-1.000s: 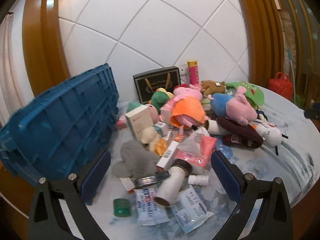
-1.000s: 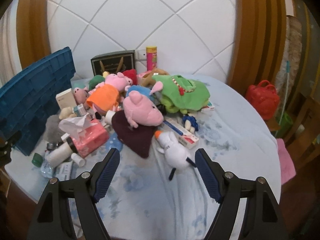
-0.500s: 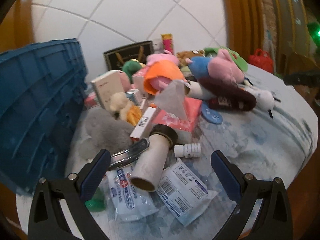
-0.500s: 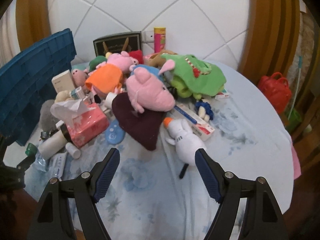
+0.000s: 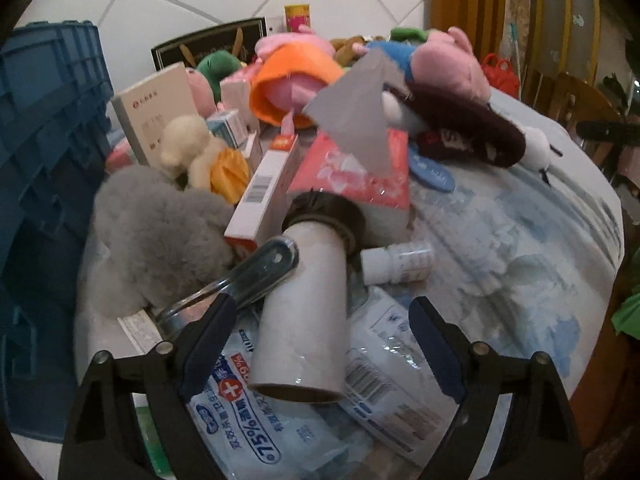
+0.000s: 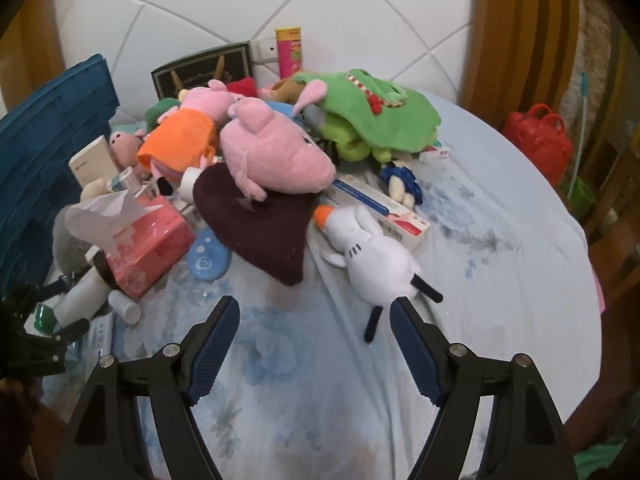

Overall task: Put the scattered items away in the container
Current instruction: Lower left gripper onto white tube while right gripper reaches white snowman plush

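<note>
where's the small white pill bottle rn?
Left wrist view, right of centre: the small white pill bottle lies on its side on the tablecloth, just right of the white tube and in front of the pink tissue box.

Crate (image 5: 48,152) at table's (image 6: 500,240) left edge; tube (image 5: 304,312) on wipe packets (image 5: 256,420); tissue box (image 5: 356,176) behind tube.

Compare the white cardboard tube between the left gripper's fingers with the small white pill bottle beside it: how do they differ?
The white cardboard tube is much longer and wider than the small white pill bottle. The tube's near end is open and hollow; the bottle looks closed and carries a printed label. The tube points toward the camera between the open left gripper; the bottle lies crosswise, outside the fingers. Both are white cylinders lying on their sides.
</note>
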A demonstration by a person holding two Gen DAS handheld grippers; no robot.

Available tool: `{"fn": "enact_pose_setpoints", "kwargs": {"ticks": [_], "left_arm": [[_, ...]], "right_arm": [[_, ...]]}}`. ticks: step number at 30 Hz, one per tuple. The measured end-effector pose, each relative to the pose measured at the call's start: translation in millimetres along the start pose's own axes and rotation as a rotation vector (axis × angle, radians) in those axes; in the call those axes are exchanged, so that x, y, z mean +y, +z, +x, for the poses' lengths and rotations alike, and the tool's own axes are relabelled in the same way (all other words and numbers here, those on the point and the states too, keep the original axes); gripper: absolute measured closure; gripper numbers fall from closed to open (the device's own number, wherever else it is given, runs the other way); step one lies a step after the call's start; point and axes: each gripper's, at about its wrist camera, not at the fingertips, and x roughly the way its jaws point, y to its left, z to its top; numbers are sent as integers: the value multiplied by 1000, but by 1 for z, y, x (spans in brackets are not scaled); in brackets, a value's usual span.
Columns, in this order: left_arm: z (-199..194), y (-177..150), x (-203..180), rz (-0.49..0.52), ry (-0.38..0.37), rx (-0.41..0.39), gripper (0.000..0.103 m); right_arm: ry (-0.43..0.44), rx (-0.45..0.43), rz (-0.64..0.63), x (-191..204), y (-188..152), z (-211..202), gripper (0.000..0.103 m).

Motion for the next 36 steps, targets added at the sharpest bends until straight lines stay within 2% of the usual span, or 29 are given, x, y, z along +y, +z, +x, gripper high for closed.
{"fn": "enact_pose_setpoints", "kwargs": {"ticks": [5,9,13,20,28,30,33,36], "left_arm": [[4,0,6,15,9,5,13],[4,0,4,34,19,20,14],[2,-3,-1,38,25,18,19],[8,-5,-12,78,67,49,19],[15,-6,-15,52,92,67,19],[17,-7,-15,44,92,68,19],[19,-6,-16,34,92,69,19],[20,-5,-14,23,90,67,19]], "right_arm": [[-17,-17,-51,1,10,10,25],[-23,-24,-115,-14,24,25,25],[28,20,-184,-32,36,46,25],[141,150,-305,-44,41,92,25],[128,263,-353,-52,41,145,25],[149,282,-348,-51,36,153,25],[146,287,-357,-48,31,159,25],[147,273,-330,-50,30,159,33]]}}
